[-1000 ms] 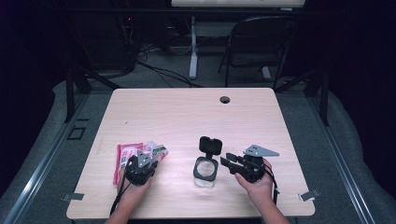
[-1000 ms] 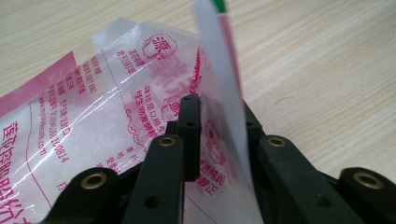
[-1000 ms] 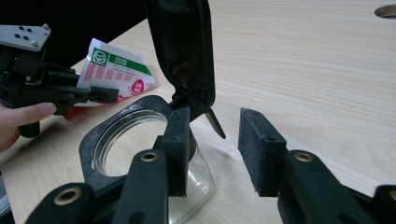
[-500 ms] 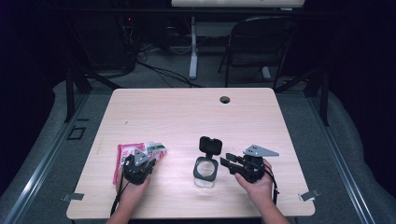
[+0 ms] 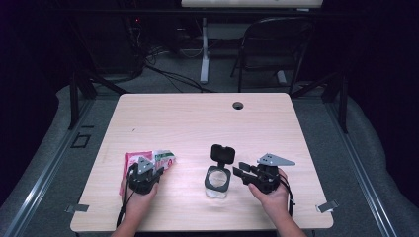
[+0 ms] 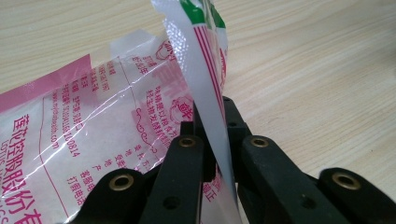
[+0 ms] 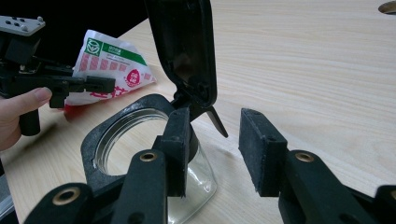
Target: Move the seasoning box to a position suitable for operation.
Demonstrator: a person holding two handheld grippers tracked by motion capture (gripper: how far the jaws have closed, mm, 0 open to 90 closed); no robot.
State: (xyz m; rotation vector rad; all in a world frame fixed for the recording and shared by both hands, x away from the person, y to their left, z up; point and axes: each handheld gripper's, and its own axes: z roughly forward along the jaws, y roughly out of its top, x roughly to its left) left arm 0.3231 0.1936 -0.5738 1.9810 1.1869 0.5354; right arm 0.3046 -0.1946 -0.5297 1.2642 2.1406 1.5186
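In the high view, a light wooden table [image 5: 207, 128] carries a pink and white plastic packet [image 5: 150, 160] near its front left and a clear glass jar [image 5: 217, 181] with a black rim and an upright black flip lid [image 5: 222, 154] near the front middle. The left gripper [image 5: 148, 173], held in the person's left hand [image 5: 136, 197], sits at the near edge of the packet, and its jaws have just been closing with the packet between them. The right gripper [image 5: 239, 171], in the right hand [image 5: 269, 192], lies just right of the jar with its jaws pointing toward it. A round cable hole [image 5: 238, 105] sits near the table's far edge, and a dark folding chair [image 5: 276, 49] stands behind the table. In the left gripper view, the left gripper [image 6: 215, 140] has its jaws drawn together on a folded edge of the plastic packet [image 6: 93, 116], which bears pink print and a green band at its top; the pinched film stands up between the pads while the rest lies flat on the wood to the left. In the right gripper view, the right gripper [image 7: 215, 149] stands partly open, its left jaw right at the black rim of the glass jar [image 7: 140, 140] and its right jaw apart over bare table; whether the left pad touches the rim I cannot tell. The flip lid [image 7: 184, 46] rises open above the jaws. Farther left, the left gripper [image 7: 100, 84] pinches the packet [image 7: 116, 65].
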